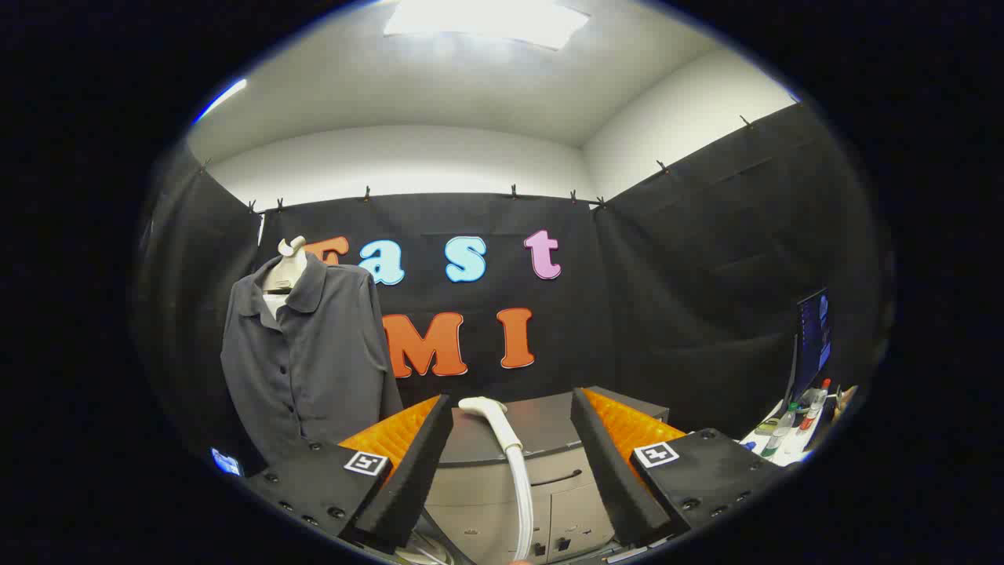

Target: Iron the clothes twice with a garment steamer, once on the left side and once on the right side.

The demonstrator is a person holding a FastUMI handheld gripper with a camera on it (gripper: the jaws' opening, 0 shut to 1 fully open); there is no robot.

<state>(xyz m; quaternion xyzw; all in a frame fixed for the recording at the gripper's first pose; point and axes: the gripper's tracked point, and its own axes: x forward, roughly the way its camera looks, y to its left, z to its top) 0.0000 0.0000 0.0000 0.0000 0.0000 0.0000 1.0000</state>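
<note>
the gripper (510, 439) has its jaws spread wide, holding nothing. between them the white steamer head (488, 410) stands on its hose (521, 494) before a grey cabinet (541, 471). beyond the left finger, a dark shirt (306, 357) hangs on a mannequin (286, 267).

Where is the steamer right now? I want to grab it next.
In the gripper view, the steamer rests on the grey cabinet, between the open gripper's fingertips and slightly ahead, to the right of the grey shirt on its mannequin.
</note>
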